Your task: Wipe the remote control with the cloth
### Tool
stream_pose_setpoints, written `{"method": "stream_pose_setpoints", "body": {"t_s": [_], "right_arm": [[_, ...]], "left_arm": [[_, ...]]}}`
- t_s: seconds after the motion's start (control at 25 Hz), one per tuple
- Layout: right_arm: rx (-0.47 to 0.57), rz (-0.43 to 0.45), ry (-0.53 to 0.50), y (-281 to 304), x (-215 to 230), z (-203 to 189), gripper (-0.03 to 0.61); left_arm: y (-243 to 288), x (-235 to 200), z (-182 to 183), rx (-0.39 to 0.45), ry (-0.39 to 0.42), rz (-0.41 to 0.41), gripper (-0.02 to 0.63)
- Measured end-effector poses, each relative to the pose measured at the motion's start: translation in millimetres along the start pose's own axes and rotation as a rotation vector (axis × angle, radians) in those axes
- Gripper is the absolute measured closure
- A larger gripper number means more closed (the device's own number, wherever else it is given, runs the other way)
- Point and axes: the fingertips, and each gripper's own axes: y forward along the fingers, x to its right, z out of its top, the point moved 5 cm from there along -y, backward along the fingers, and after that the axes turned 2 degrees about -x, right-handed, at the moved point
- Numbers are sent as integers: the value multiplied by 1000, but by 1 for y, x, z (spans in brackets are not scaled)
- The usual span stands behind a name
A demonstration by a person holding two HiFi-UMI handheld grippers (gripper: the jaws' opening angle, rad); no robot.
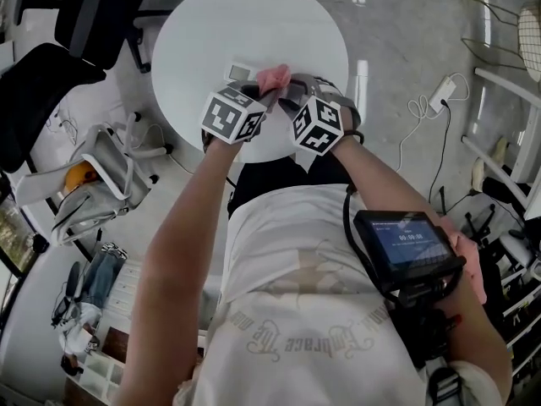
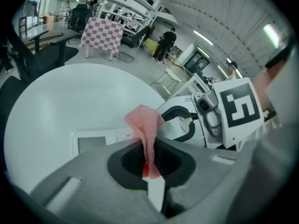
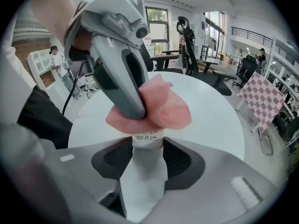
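Over the round white table (image 1: 254, 24) my two grippers meet. My left gripper (image 2: 149, 160) is shut on a pink cloth (image 2: 145, 122), which sticks up from between its jaws. My right gripper (image 3: 148, 146) is shut on the white remote control (image 3: 145, 171), held lengthwise between its pads. In the right gripper view the cloth (image 3: 159, 108) lies bunched on the remote's far end, under the left gripper's fingers (image 3: 124, 78). In the left gripper view the remote's screen end (image 2: 93, 143) shows just left of the cloth. From the head view, cloth (image 1: 272, 78) and remote (image 1: 241, 71) sit between both marker cubes.
A black office chair (image 1: 93, 15) stands at the table's far left and a white chair with a bag (image 1: 93, 176) on the left. A power strip with cable (image 1: 439, 96) lies on the floor to the right. A checked cloth (image 2: 103, 34) and people stand beyond the table.
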Motion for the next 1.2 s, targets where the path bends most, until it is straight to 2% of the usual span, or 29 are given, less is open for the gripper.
{"method": "stream_pose_setpoints", "body": {"t_s": [0.28, 0.48, 0.68, 0.8, 0.92, 1.04, 1.2], "right_arm": [[-51, 14, -46, -2, 2, -12, 334], [-71, 31, -102, -16, 12, 7, 341], [-117, 20, -120, -4, 15, 35, 333], [-215, 29, -185, 4, 11, 41, 316], [-314, -17, -225, 13, 9, 46, 310], [-370, -38, -216, 21, 5, 49, 318], [-393, -50, -184, 25, 3, 52, 319]], "left_arm": [[-26, -20, -44, 155, -189, 64, 595], [-40, -14, -70, 301, -372, 91, 595], [-58, -12, -89, 390, -443, 116, 595], [-63, 2, -104, 447, -511, 123, 595], [-66, 8, -122, 481, -553, 133, 595], [-73, 8, -139, 510, -588, 148, 595], [-78, 5, -154, 535, -618, 159, 595]]}}
